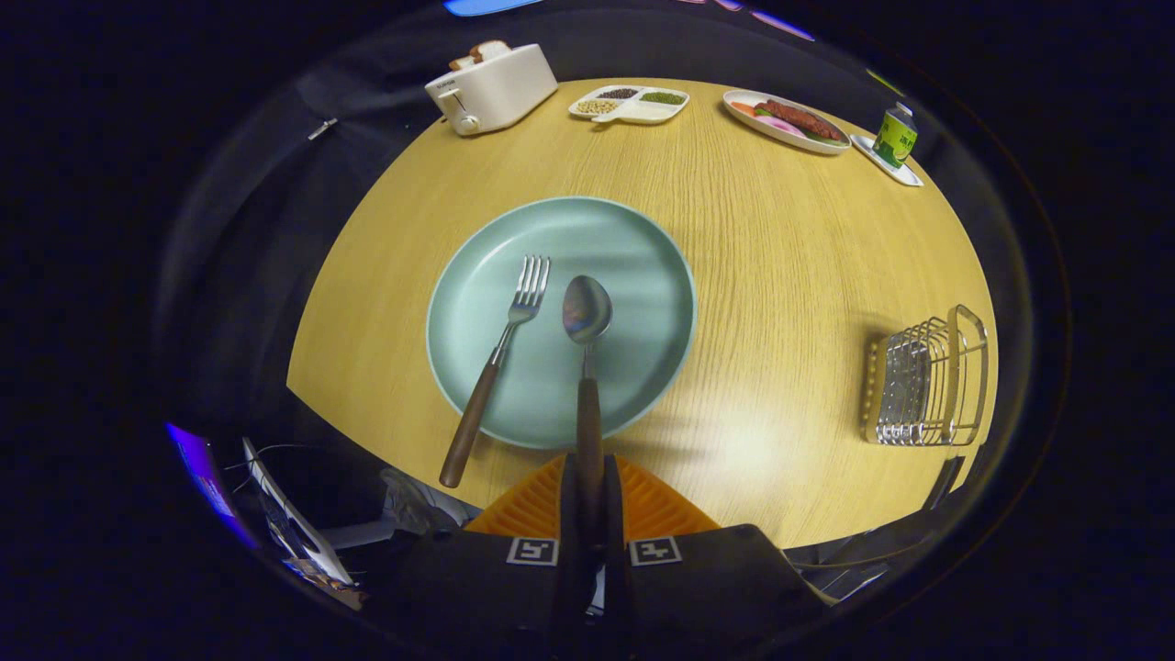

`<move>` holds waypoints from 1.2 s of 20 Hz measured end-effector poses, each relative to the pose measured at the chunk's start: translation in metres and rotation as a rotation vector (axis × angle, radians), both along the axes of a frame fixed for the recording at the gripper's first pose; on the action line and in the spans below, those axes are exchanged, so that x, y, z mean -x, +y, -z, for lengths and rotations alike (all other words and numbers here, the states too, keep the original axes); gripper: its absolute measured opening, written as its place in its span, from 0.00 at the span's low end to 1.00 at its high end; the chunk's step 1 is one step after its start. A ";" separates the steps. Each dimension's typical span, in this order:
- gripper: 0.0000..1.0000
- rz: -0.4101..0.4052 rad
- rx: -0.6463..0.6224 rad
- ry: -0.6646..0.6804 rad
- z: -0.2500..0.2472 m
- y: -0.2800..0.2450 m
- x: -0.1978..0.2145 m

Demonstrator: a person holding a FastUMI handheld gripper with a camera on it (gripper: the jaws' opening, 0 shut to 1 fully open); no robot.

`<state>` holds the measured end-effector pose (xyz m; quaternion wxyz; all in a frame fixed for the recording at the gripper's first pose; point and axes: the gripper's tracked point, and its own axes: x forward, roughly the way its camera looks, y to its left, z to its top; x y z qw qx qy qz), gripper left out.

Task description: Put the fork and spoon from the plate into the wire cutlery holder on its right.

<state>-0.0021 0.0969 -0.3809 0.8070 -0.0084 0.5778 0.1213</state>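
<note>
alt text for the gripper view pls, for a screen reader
The gripper is shut on the brown handle of a steel spoon, whose bowl rests on a round pale green plate beside a wooden-handled fork. A wire cutlery holder sits to the right on the round wooden table.

Lower end of spoon (587,317) handle hidden between closed gripper (588,473) fingers, far side of wire holder (927,378) smeared by lens curve, can (895,135) label too small to read, dish (783,119) food unclear, clutter (294,523) below table (780,266) edge indistinct
</note>
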 end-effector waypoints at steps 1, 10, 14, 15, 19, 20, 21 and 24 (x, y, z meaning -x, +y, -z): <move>0.14 0.010 -0.001 0.012 0.004 -0.001 -0.001; 0.06 -0.008 -0.101 -0.045 -0.007 0.003 -0.004; 0.07 0.032 -0.146 -0.086 -0.040 -0.010 -0.012; 0.06 0.041 -0.160 -0.099 -0.054 -0.015 -0.012; 0.06 0.110 -0.204 -0.143 -0.108 -0.055 -0.012; 0.06 0.133 -0.211 -0.148 -0.121 -0.069 -0.011; 0.06 0.153 -0.209 -0.150 -0.131 -0.085 -0.009; 0.06 0.193 -0.171 -0.118 -0.159 -0.146 0.007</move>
